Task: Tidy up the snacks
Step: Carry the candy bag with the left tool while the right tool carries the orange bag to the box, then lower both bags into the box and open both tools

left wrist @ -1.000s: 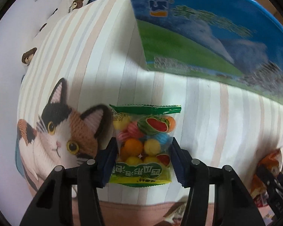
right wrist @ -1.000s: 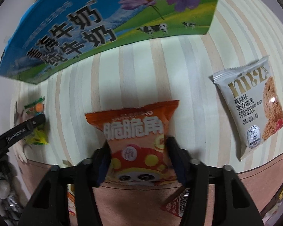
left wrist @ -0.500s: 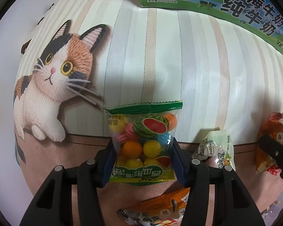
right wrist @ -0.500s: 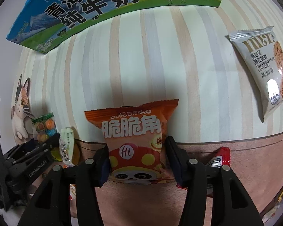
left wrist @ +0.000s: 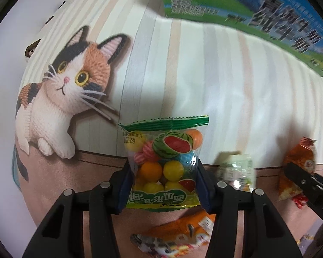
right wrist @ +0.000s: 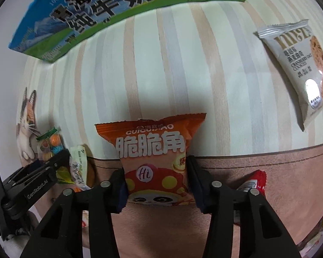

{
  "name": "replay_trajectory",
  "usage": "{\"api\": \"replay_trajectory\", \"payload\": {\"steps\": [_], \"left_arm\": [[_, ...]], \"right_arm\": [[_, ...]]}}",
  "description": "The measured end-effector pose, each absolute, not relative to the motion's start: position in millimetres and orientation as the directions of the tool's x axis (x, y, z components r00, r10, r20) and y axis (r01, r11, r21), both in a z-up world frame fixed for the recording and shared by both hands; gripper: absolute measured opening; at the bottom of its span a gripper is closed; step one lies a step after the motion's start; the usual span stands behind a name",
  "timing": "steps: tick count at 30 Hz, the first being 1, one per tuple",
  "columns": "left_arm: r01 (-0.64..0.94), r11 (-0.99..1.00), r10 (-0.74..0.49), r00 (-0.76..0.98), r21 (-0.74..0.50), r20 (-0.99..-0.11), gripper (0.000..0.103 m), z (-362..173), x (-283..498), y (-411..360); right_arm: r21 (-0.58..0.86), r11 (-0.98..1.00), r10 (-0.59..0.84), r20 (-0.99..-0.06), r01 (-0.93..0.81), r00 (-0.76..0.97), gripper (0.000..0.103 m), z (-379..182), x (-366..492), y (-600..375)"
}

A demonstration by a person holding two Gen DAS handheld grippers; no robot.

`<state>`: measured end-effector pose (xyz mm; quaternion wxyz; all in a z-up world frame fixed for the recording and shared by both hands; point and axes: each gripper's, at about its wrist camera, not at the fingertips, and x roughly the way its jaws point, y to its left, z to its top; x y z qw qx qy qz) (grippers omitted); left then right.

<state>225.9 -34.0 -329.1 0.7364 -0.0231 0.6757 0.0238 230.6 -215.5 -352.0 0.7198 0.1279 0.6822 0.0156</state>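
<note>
A clear bag of coloured gumballs [left wrist: 165, 161] with a green top seal stands upright between the pads of my left gripper [left wrist: 163, 185], whose jaws are closing on its lower half. It hangs over the brown border of the striped cloth [left wrist: 204, 75]. My right gripper [right wrist: 157, 180] holds an orange crisp bag [right wrist: 152, 142] with a panda print the same way, jaws closing and pads pressed on both sides. In the right wrist view the left gripper [right wrist: 43, 172] and gumball bag [right wrist: 48, 144] sit at the far left. The left wrist view catches the right gripper [left wrist: 301, 178] at its right edge.
A blue and green milk carton box [right wrist: 97, 6] lies along the far side of the cloth. A grey cookie pack [right wrist: 297, 64] lies at the right. A pale green sachet [left wrist: 236, 169], an orange packet [left wrist: 178, 234] and a red wrapper [right wrist: 254, 182] lie on the brown border. A cat [left wrist: 64, 99] is printed at the left.
Both grippers carried their bags back from the milk box toward the brown border. The left one then slid sideways past the cat. The right has kept nearly still lately.
</note>
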Motion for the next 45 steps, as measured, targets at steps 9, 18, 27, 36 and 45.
{"api": "replay_trajectory", "payload": {"steps": [9, 18, 27, 36, 45], "left_arm": [[-0.028, 0.986, -0.155, 0.249, -0.167, -0.956, 0.049, -217, 247, -44], [0.026, 0.976, -0.216, 0.310, -0.218, -0.926, 0.049, -142, 363, -50], [0.004, 0.987, -0.158, 0.068, -0.158, -0.985, 0.049, -199, 475, -44], [-0.005, 0.993, -0.121, -0.099, -0.121, -0.988, 0.052, -252, 495, -44], [-0.004, 0.992, -0.123, -0.056, -0.123, -0.991, 0.060, -249, 496, -44]], "right_arm": [[0.351, 0.932, 0.323, -0.918, 0.088, 0.230, 0.048, -255, 241, -214], [0.405, 0.914, 0.373, -0.855, 0.013, 0.361, 0.048, -162, 332, -222], [0.473, 0.876, 0.438, -0.860, 0.092, 0.261, 0.048, -204, 439, -206], [0.470, 0.875, 0.467, -0.882, 0.116, 0.058, 0.091, -272, 470, -183], [0.418, 0.900, 0.415, -0.909, 0.127, 0.050, 0.098, -276, 472, -190]]}}
